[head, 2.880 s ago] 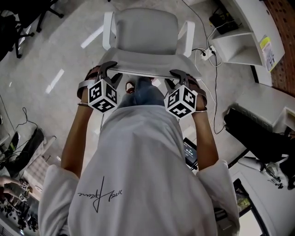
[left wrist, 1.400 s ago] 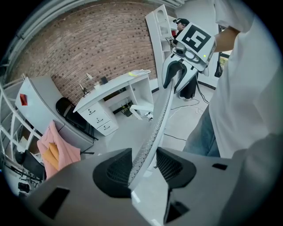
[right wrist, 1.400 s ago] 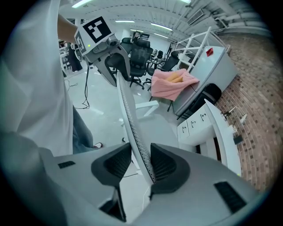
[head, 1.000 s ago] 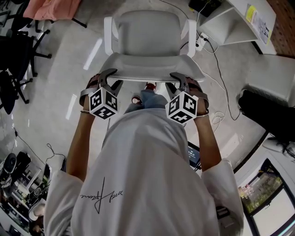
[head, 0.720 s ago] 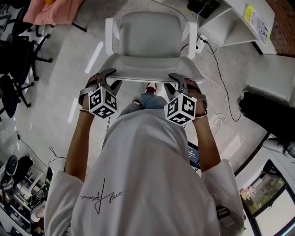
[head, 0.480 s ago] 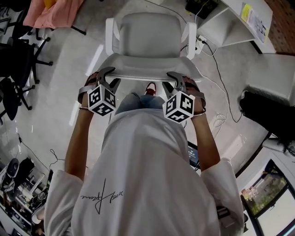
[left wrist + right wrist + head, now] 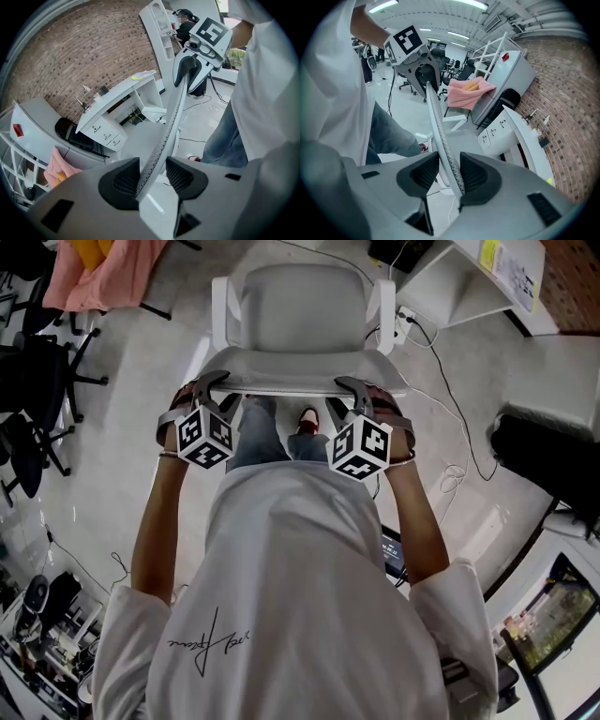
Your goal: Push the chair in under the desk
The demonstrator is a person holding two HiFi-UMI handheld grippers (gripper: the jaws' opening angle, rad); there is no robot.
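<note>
Clamping onto the top rim of the white chair (image 7: 300, 306), the left gripper (image 7: 217, 388) and the right gripper (image 7: 349, 392) are each pinching the backrest, one near each end of that rim. In the left gripper view the thin mesh edge is running up between the two dark pads and pressing against them; in the right gripper view the same rim is slanting between that gripper's pads and touching both. The person is standing directly behind the chair, arms reaching forward over a white shirt (image 7: 300, 596), with a red shoe (image 7: 307, 418) showing on the grey floor (image 7: 141, 427) just below the backrest. The chair is sitting out on open floor, its seat facing away from the person and its two white armrests flanking the seat. A white desk (image 7: 117, 96) with drawers is standing against a brick wall (image 7: 93, 51), apart from the chair and off to its right side. A pink cloth (image 7: 103, 273) is hanging over a black office chair (image 7: 37, 371) at the far left, and cables (image 7: 450, 418) are trailing across the floor at the right.
</note>
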